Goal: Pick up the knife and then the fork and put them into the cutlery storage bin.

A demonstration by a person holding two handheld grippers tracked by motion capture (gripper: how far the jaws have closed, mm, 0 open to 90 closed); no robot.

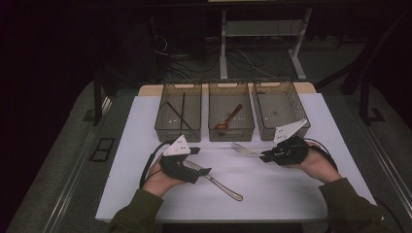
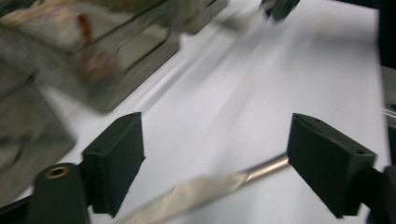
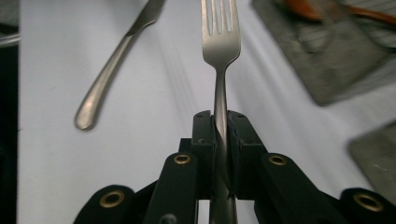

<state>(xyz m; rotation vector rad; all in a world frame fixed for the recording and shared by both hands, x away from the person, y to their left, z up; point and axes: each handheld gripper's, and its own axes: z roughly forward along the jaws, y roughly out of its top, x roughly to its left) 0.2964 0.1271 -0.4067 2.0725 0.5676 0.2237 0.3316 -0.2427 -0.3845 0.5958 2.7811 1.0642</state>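
Observation:
A metal table knife lies on the white mat, its handle end toward the front edge. My left gripper stands open over the blade end. In the left gripper view, which is blurred, the knife runs between the two wide-apart jaws of that gripper. My right gripper is shut on the handle of a metal fork, tines pointing left toward the middle bin. The right gripper view shows the fork clamped upright in the shut gripper, with the knife lying beyond at the left.
Three clear bins stand in a row at the back of the white mat. The left bin holds black chopsticks, the middle bin a wooden spoon, and the right bin looks bare. Cables trail from both grippers.

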